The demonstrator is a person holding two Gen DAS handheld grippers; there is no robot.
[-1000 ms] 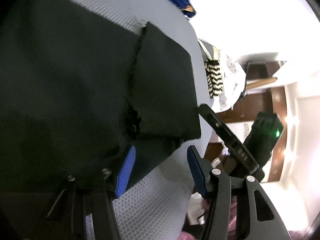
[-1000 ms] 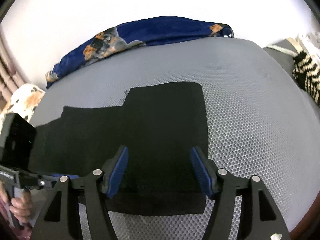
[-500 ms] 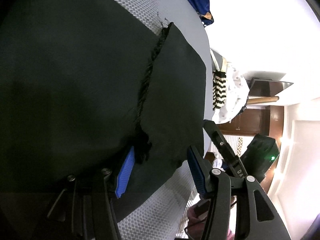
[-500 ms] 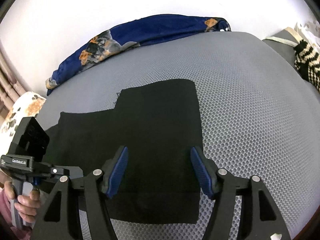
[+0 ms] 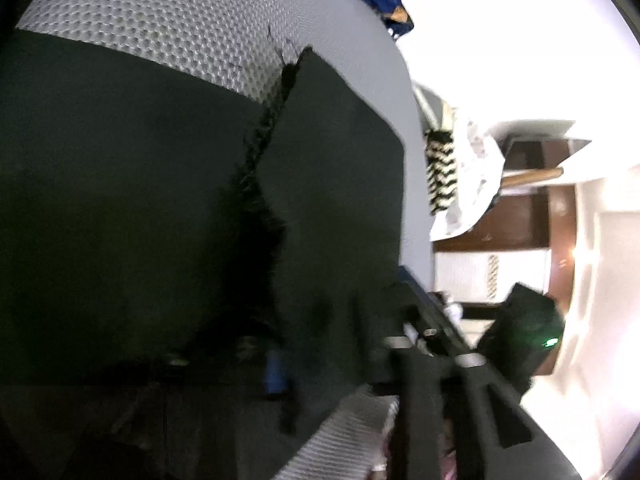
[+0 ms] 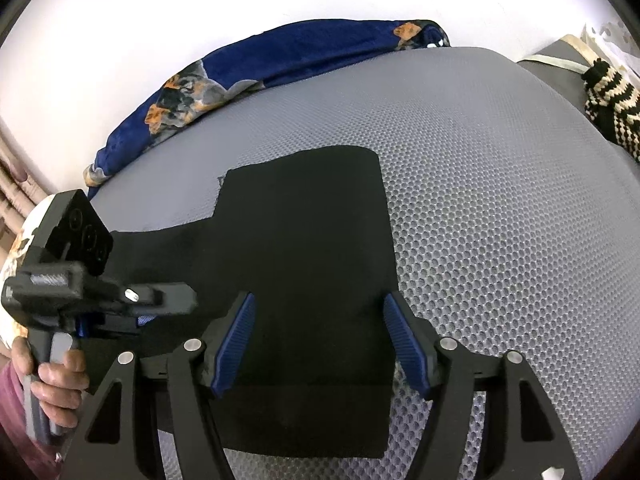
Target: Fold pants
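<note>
Black pants [image 6: 304,240] lie flat on a grey mesh mattress [image 6: 500,200], one folded layer over a wider one. In the left wrist view the pants [image 5: 120,200] fill the left half, with a frayed seam running down the middle. My left gripper [image 5: 320,368] is shut on a bunched edge of the fabric, which drapes over its fingers. The right wrist view shows that left gripper [image 6: 140,316] at the pants' left side, held by a hand [image 6: 56,380]. My right gripper [image 6: 320,344] hovers over the pants' near edge, its jaws opening, with cloth below them but not pinched.
A blue patterned blanket [image 6: 280,60] lies along the mattress's far edge by the white wall. A black-and-cream striped knit piece [image 6: 612,108] sits at the right edge. Dark wooden furniture [image 5: 520,220] stands beyond the bed.
My left gripper moved forward onto the pants' edge and closed on it, bunching the cloth. The right gripper stayed nearly in place above the near edge.
</note>
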